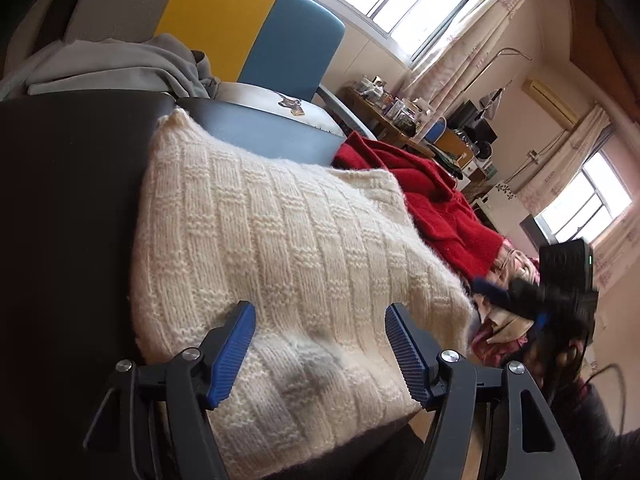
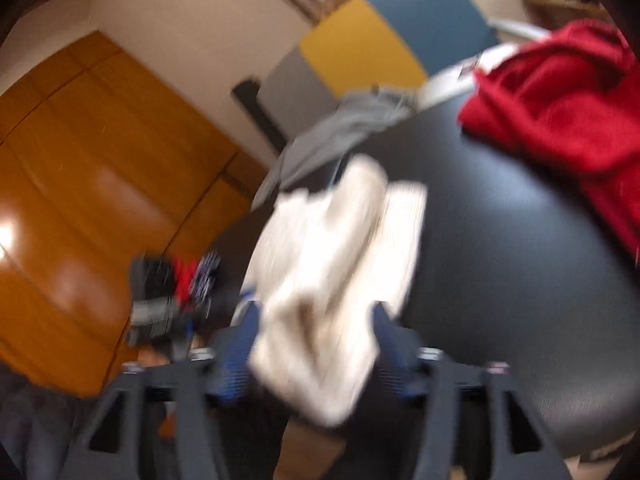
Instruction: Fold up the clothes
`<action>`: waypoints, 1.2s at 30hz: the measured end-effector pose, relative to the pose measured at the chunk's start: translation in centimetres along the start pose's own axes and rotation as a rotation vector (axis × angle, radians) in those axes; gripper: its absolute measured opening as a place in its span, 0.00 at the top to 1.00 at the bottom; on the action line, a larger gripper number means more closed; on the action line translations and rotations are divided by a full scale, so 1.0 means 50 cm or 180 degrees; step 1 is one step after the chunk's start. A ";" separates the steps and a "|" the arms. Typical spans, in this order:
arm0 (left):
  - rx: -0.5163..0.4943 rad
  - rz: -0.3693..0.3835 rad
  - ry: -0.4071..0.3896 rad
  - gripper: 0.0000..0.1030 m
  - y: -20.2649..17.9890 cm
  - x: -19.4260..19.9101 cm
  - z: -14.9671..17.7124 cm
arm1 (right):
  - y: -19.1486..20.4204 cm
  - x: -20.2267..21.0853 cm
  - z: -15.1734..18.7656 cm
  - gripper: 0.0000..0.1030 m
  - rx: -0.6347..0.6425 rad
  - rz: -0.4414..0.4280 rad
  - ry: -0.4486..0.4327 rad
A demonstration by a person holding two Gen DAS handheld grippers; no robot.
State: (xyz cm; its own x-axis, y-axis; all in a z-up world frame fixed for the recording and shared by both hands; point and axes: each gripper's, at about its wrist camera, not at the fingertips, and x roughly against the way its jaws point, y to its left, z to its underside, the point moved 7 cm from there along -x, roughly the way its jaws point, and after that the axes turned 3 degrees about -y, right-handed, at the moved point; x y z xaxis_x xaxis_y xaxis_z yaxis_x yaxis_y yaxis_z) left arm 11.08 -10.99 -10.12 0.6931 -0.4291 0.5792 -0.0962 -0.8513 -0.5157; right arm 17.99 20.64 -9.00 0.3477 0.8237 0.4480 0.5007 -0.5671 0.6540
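A cream knit sweater [image 1: 280, 240] lies folded into a thick rectangle on the dark table [image 1: 60, 200]. My left gripper [image 1: 320, 308] hovers over its near end. It is open, its blue pads [image 1: 236, 352] wide apart, and only knit shows in the gap between them. In the blurred right wrist view the same sweater [image 2: 336, 248] lies just ahead of my right gripper [image 2: 314, 312]. Its jaws stand apart on either side of the cloth's near end and do not seem to press on it.
A red garment [image 1: 432, 188] [image 2: 560, 100] is heaped on the table beyond the sweater. A grey garment [image 1: 120, 64] lies at the far edge, by a yellow-and-blue chair [image 1: 288, 28]. An orange wooden wardrobe [image 2: 100, 180] stands beside the table.
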 end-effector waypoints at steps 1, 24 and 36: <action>-0.0021 0.0006 -0.0001 0.34 -0.004 0.002 0.003 | -0.010 -0.024 -0.018 0.34 -0.0030 0.0061 -0.0037; -0.1133 -0.0065 0.0481 0.20 -0.067 -0.048 0.119 | -0.176 -0.174 -0.044 0.81 -0.0665 0.0569 -0.0065; -0.0465 0.0278 0.0287 0.21 -0.071 -0.013 0.044 | -0.037 -0.057 -0.091 0.71 0.0205 0.0570 -0.0294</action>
State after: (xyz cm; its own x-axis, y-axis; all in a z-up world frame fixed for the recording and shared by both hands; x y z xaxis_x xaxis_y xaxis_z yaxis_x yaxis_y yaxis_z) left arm 12.53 -7.02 -10.05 0.6115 -0.5231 0.5937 -0.2606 -0.8416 -0.4731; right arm 12.48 19.34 -8.72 0.5054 0.7076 0.4939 0.4730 -0.7059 0.5272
